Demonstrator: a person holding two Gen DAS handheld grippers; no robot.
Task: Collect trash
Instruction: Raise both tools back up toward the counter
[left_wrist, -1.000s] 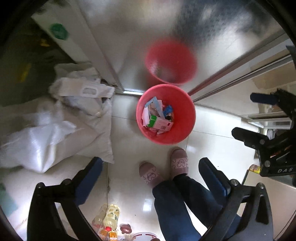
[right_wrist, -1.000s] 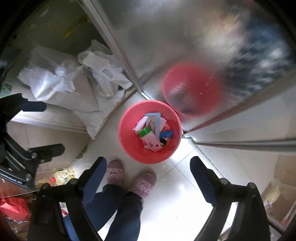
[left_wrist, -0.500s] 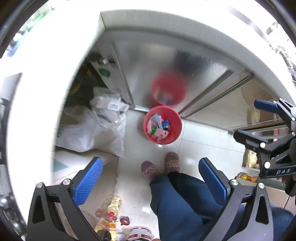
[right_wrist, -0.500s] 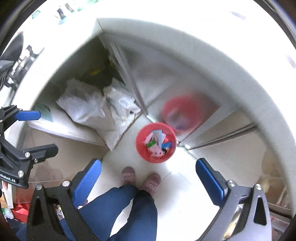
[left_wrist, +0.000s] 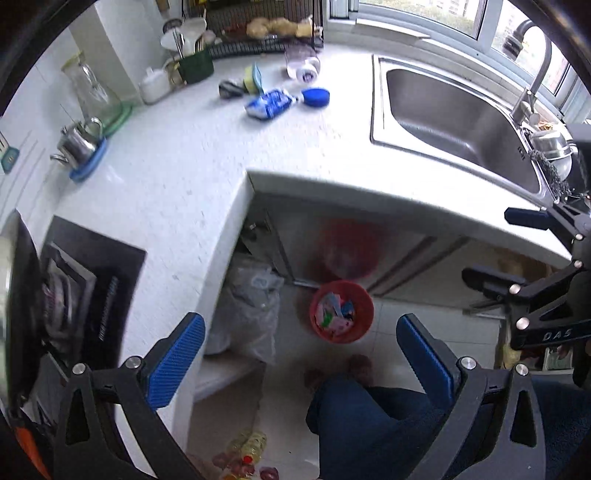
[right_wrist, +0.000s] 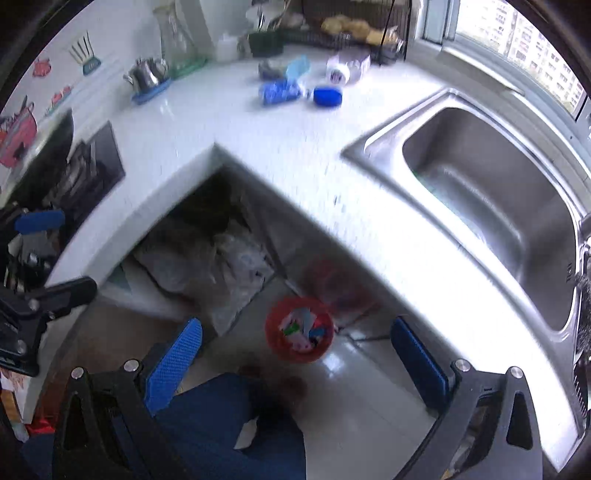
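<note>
White kitchen desk (left_wrist: 177, 173) spreads ahead of both empty, wide-open claws, left claw (left_wrist: 299, 354), right claw (right_wrist: 295, 356); aim next at blue crinkled wrapper (left_wrist: 269, 104), far beyond red plastic bin (left_wrist: 341, 311) below

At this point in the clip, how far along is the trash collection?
Done: the red bin on the floor already holds cartons and wrappers. In hand: nothing; the left tool and right tool both stand open and empty. Left: a blue-and-white packet and a blue lid lie on the counter.
</note>
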